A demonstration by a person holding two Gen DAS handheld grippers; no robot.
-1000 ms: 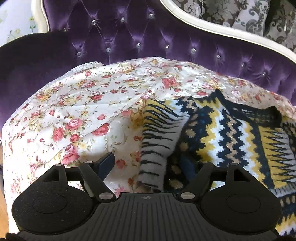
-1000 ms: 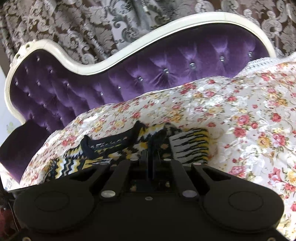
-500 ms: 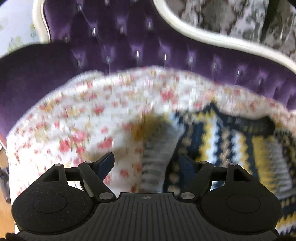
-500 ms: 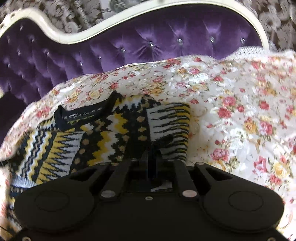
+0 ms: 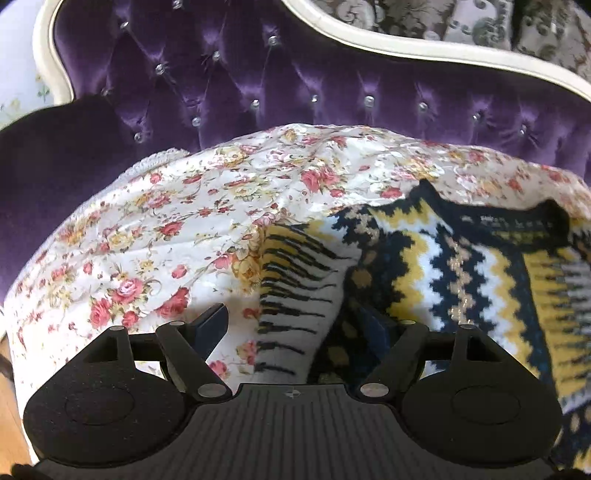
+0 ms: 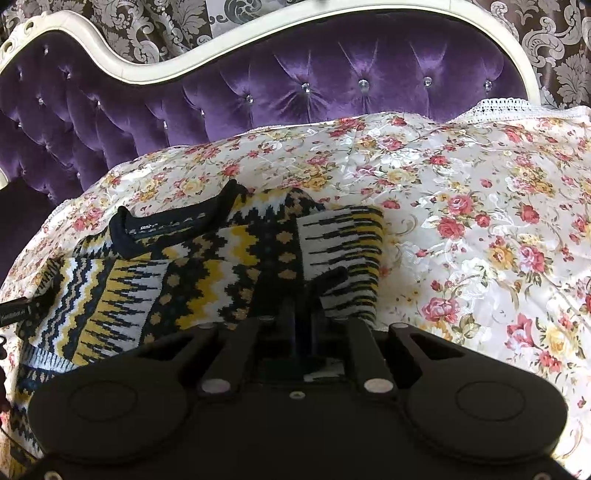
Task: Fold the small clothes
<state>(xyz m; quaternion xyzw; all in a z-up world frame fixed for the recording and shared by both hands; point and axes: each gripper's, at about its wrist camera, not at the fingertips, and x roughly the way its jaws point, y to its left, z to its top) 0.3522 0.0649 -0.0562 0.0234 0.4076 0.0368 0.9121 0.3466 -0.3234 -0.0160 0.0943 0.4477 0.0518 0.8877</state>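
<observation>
A small knitted sweater (image 5: 461, 269) with navy, yellow and white zigzags lies on a floral bedspread (image 5: 166, 236), neck towards the headboard. Its left sleeve (image 5: 299, 288) is folded in over the body. My left gripper (image 5: 295, 325) is open, its fingers either side of that sleeve's lower edge, just above the cloth. In the right wrist view the sweater (image 6: 155, 280) lies left of centre with the right sleeve (image 6: 343, 247) folded in. My right gripper (image 6: 304, 317) is shut on a dark fold of that sleeve.
A purple tufted headboard (image 5: 295, 85) with a cream frame (image 6: 147, 70) rises behind the bed. The bedspread (image 6: 480, 221) stretches bare to the right of the sweater. A dark purple cushion (image 5: 55, 155) sits at the far left. Patterned curtains (image 6: 147, 22) hang behind.
The right gripper has moved down towards the bed with the sleeve fold still pinched. The left gripper has stayed open over the left sleeve, shifting only slightly.
</observation>
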